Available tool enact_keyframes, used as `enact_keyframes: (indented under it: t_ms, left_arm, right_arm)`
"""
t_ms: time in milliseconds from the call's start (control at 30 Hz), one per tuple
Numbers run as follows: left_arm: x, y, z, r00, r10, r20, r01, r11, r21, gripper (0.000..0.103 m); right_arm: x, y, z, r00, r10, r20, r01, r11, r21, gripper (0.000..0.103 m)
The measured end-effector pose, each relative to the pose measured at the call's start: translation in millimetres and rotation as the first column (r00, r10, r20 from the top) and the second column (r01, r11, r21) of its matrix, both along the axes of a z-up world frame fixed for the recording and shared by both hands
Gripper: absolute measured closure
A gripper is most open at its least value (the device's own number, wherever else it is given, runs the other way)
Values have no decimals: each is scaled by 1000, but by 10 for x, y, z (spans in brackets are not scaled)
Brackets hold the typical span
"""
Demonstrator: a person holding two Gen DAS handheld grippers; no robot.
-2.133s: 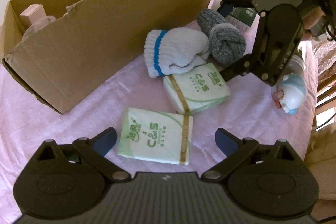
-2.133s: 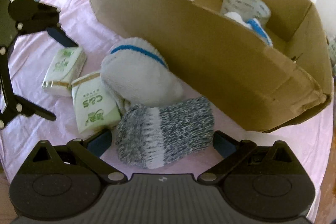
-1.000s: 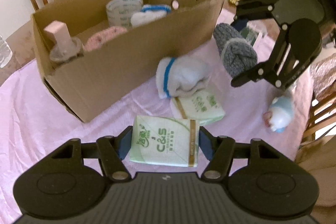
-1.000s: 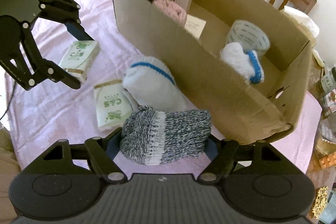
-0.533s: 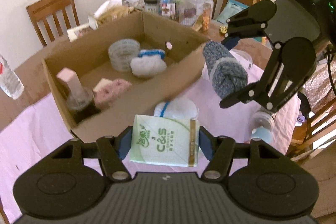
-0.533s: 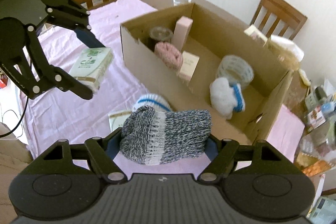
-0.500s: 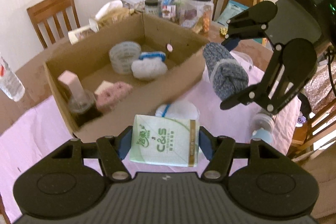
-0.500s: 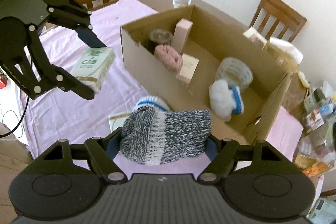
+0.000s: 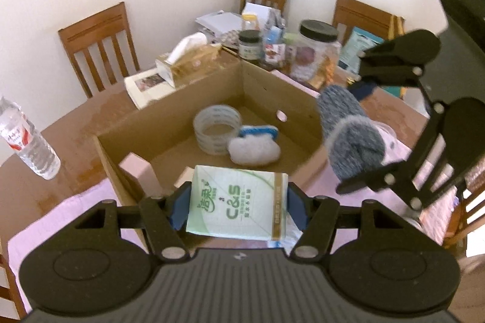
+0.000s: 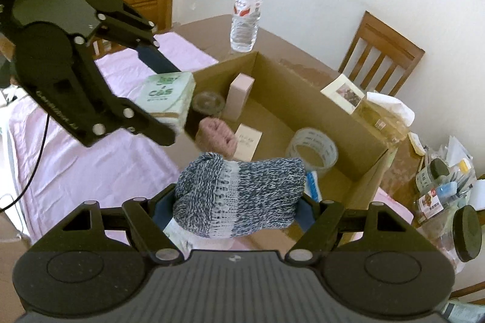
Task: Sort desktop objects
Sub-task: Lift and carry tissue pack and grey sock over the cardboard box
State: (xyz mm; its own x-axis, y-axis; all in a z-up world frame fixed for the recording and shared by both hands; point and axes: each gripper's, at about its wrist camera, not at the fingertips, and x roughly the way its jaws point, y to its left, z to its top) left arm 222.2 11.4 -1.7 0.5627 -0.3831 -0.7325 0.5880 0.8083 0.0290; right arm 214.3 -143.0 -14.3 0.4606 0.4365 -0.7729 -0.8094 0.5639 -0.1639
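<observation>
Green-printed tissue pack [image 9: 238, 203] sits pinched between the left gripper [image 9: 239, 206] jaws, lifted off the pink cloth and now above the cardboard box [image 9: 272, 86] near its left corner; a second ago it was lower, beside the box wall. To its right, the right gripper [image 10: 238, 206] clamps the grey knitted sock [image 10: 239, 197], likewise raised over the box's right end, so both look ready to drop. Only the right wrist view shows the pink knit roll [image 10: 216, 138] and card inside.

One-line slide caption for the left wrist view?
Left gripper holds a tissue pack above the cardboard box; right gripper carries a grey sock alongside.
</observation>
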Motion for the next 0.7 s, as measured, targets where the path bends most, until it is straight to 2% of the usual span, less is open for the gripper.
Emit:
enact_keyframes:
  t_ms: [233,533,600,667,700]
  left_arm:
    - [361,-4,119,999,25,29,-25,1000,0,38]
    - [815,7,54,999,53,3,-53,999,-8,38]
    - [898,12,22,998,59,1,-59,998,-6,35]
    - [972,3,-13,998,65,-8,-65,998,4,21]
    - [1001,-1,-30,997,71,-8,-71,997,9,18]
  right_arm:
    - [171,60,65,1000,-9,9,9,1000,5,22]
    - [481,184,19,1000,-17,-9,17,1000,22,22]
    - [555,219,2,1000,-22,-14,22,999,27,21]
    - [607,246,-14,999,-36,-14,36,999,34,13]
    - [626,249,-19,999,-41,-18,41,998,41,12]
